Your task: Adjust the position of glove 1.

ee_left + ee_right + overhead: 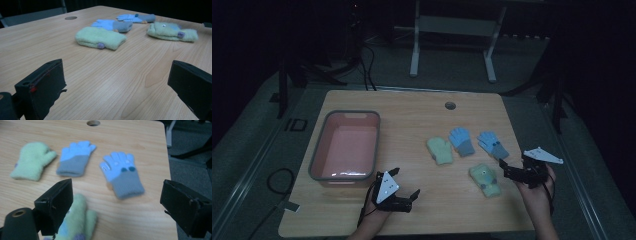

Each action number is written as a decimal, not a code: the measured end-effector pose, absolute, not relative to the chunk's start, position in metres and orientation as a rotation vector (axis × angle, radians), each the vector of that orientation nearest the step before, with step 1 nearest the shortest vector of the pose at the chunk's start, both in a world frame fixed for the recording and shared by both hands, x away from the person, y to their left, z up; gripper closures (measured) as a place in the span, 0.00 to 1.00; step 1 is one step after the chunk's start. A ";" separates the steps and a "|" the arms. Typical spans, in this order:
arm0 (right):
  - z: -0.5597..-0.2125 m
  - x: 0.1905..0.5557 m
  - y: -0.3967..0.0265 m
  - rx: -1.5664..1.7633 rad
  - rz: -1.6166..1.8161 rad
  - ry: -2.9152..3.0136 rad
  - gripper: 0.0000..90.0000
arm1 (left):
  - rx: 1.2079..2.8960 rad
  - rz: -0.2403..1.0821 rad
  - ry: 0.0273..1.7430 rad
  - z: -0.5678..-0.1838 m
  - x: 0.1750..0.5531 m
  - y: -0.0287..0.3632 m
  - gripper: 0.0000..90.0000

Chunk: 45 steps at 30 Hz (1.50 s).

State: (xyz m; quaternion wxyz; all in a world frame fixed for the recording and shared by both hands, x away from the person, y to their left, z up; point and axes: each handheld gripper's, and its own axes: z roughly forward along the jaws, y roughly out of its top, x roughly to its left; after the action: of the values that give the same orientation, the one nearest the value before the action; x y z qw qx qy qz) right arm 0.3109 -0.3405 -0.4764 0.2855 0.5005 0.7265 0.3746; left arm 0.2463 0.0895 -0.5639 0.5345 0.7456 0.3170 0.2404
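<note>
The right hand-held gripper [507,169], jaws spread, hovers just beside a blue glove with a grey cuff [123,173] lying flat on the worktop [422,107]. The left hand-held gripper [404,187] is spread too.

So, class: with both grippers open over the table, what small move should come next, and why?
Probably lower the right gripper onto the blue glove ahead of it: its jaws stand open and hold nothing, and that glove lies flat nearest them.

Dim overall, dark surroundings; the right gripper view slightly motion-blurred.
</note>
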 end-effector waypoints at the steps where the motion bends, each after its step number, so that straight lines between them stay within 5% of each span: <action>1: -0.476 0.311 -0.340 1.338 1.002 1.942 0.13 | 1.778 0.573 0.755 -0.564 0.246 0.090 0.01; 27: -0.452 0.341 -0.266 1.123 1.099 2.092 0.19 | 1.783 0.575 0.744 -0.564 0.246 0.089 0.02; 45: -0.466 0.366 -0.225 1.029 1.138 2.223 0.23 | 1.784 0.569 0.741 -0.564 0.246 0.089 0.01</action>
State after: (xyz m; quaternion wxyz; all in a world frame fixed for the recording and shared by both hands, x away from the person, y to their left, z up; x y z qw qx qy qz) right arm 0.3656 -0.2253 -0.4659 0.2186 0.3717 0.8032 0.4110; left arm 0.2459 0.0890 -0.5638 0.5343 0.7488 0.3111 0.2389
